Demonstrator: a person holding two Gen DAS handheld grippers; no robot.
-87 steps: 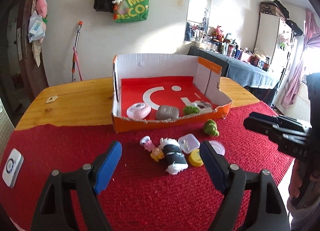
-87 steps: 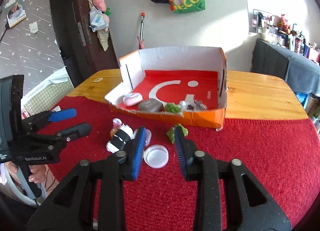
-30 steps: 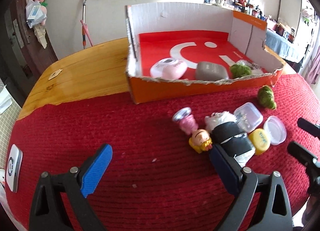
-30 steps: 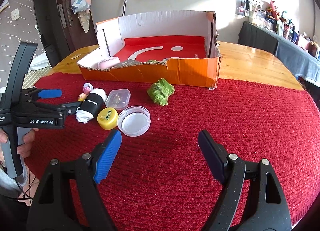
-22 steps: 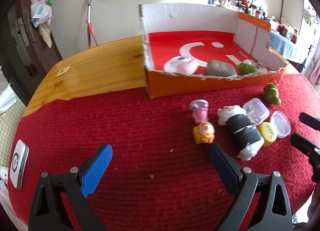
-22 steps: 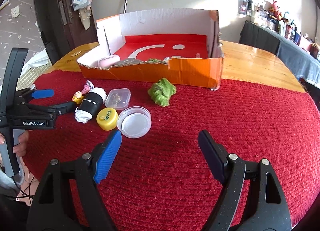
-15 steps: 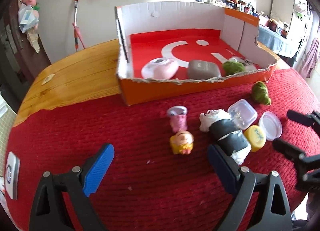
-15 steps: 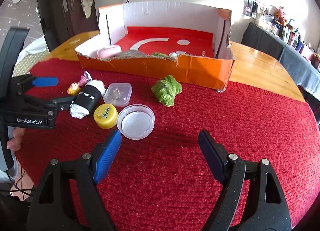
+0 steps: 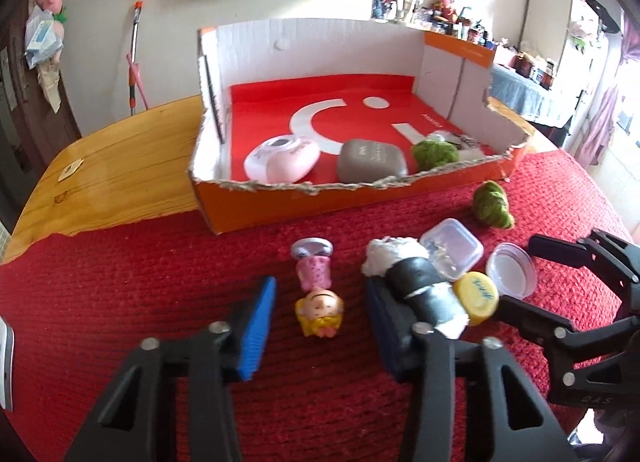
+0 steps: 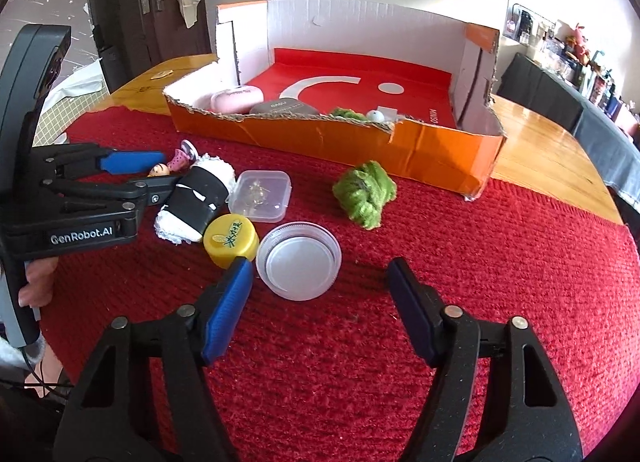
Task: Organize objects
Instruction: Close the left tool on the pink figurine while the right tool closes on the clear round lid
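On the red cloth (image 9: 160, 282) lie a yellow doll figure (image 9: 320, 312), a pink figure (image 9: 314, 268), a black-and-white roll (image 9: 420, 286), a clear square box (image 9: 452, 252), a yellow cap (image 9: 478, 298), a clear round lid (image 10: 298, 260) and a green fuzzy toy (image 10: 364, 192). My left gripper (image 9: 320, 322) is closing, with the yellow doll figure between its pads and a gap on each side. My right gripper (image 10: 320, 294) is also closing, just short of the clear round lid, with nothing pressed. The open orange cardboard box (image 9: 304, 206) stands behind.
Inside the box lie a pink case (image 9: 282, 160), a grey case (image 9: 370, 160) and another green fuzzy toy (image 9: 434, 152). Bare wooden table (image 9: 120, 170) shows left of the box. A white device (image 9: 6, 366) sits at the cloth's left edge. A person's hand (image 10: 34, 290) holds the left gripper.
The left jaws have narrowed sharply around the yellow doll figure. The right jaws have narrowed a little and come nearer the clear round lid.
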